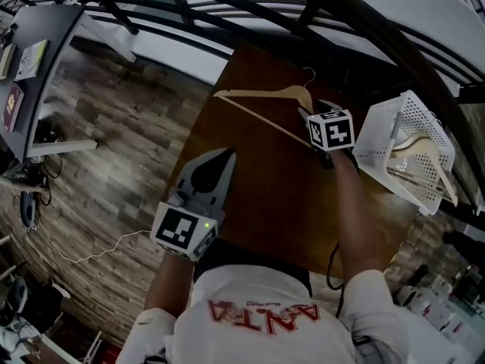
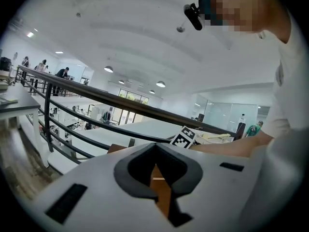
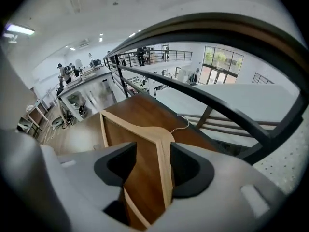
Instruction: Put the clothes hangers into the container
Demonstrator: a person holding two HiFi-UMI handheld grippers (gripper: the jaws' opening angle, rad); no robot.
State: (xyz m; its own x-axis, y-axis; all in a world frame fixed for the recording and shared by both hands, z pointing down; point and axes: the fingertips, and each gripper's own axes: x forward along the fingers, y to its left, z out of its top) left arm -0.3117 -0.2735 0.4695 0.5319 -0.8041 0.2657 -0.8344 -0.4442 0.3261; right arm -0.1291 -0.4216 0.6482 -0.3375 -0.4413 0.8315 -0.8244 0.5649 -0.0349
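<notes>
Straddling one arm of the wooden hanger (image 3: 157, 131) near the tabletop's (image 1: 280, 196) far edge, the right gripper (image 3: 153, 149) is released, jaws apart; the right pad possibly touches the wood, unclear. Left gripper (image 1: 223, 161) clenched on nothing, at the near-left edge. White container (image 1: 379, 139) sits off the right edge, hangers (image 1: 424, 154) inside.

Open-plan office on a mezzanine: black railing (image 2: 150, 110), wood-plank floor (image 1: 129, 120), glass partitions (image 2: 222, 116), recessed ceiling lights (image 2: 108, 69), people (image 2: 62, 73) at workstations.
</notes>
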